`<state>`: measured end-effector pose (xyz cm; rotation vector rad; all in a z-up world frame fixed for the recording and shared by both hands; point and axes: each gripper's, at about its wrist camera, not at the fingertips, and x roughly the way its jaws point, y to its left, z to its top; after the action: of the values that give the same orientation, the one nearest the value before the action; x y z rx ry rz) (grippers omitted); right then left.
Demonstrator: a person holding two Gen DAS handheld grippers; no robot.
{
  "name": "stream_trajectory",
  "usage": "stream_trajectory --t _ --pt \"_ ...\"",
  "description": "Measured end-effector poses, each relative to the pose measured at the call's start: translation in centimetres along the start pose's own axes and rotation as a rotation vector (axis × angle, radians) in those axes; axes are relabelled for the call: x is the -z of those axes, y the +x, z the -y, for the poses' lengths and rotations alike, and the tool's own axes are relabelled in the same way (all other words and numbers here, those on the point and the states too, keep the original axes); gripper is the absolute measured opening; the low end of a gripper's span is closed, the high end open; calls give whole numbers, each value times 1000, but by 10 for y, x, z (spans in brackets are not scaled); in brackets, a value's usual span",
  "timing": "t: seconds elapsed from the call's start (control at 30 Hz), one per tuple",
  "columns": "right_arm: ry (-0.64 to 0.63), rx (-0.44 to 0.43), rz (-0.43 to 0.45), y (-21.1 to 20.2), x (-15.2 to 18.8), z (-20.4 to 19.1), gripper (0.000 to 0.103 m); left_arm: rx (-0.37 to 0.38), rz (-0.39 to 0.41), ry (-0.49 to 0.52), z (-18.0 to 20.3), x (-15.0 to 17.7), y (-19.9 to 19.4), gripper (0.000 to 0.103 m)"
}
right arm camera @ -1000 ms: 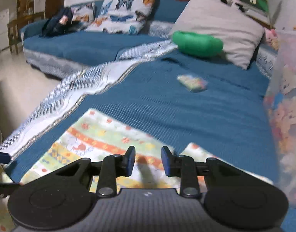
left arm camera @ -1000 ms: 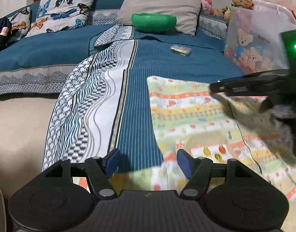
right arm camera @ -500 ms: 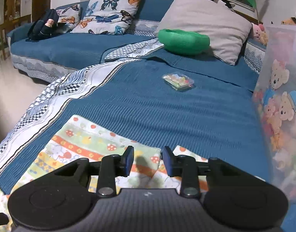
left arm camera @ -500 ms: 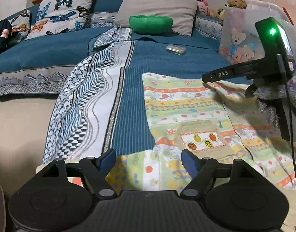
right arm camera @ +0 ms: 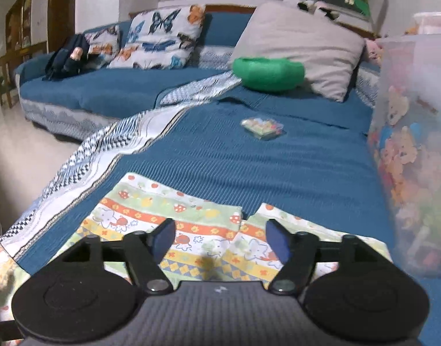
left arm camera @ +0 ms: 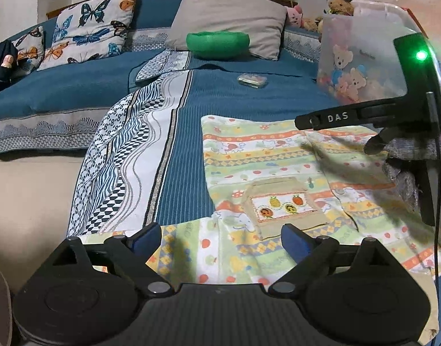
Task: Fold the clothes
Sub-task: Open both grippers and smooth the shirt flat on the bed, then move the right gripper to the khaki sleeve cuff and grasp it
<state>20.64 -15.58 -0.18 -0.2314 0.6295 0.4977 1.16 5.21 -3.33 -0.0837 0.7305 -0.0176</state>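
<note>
A child's patterned garment, pale green with orange stripes and a fruit pocket patch, lies spread flat on the blue sofa cover. It also shows in the right wrist view. My left gripper is open and empty just above the garment's near edge. My right gripper is open and empty over the garment's far edge, by the split between two parts. The right gripper's body with a green light shows at the right of the left wrist view, held by a gloved hand.
A blue-and-white patterned sheet lies left of the garment. A green cushion, a grey pillow and a small clear packet lie further back. A clear teddy-print storage box stands close on the right. The sofa's edge drops to the floor at left.
Both grippers opened wider. The left gripper drew back from the garment, so more of it shows. The right gripper rose slightly above the far edge.
</note>
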Motion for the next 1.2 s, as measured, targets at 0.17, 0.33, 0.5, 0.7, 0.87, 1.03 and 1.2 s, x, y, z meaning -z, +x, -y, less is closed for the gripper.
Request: stream_trajectory --t 0.17,0.33,0.5,0.7,0.87,1.03,1.2 --pt "34 56 72 -33 10 5 95 -1 27 35 10 1 -8 99" --pt "72 124 118 -72 26 11 103 34 32 51 21 2 -11 103" --pt "97 216 113 -109 51 15 103 69 16 75 34 2 -10 103" --pt "239 250 106 -147 86 26 103 95 -34 143 45 0 -3 103" --pt "310 288 44 -166 118 34 103 104 -71 202 55 0 1 103" --pt "346 347 9 -186 143 45 103 103 -110 241 67 0 3 103" --pt "442 404 12 -211 170 70 99 89 -126 281 81 -2 0 103"
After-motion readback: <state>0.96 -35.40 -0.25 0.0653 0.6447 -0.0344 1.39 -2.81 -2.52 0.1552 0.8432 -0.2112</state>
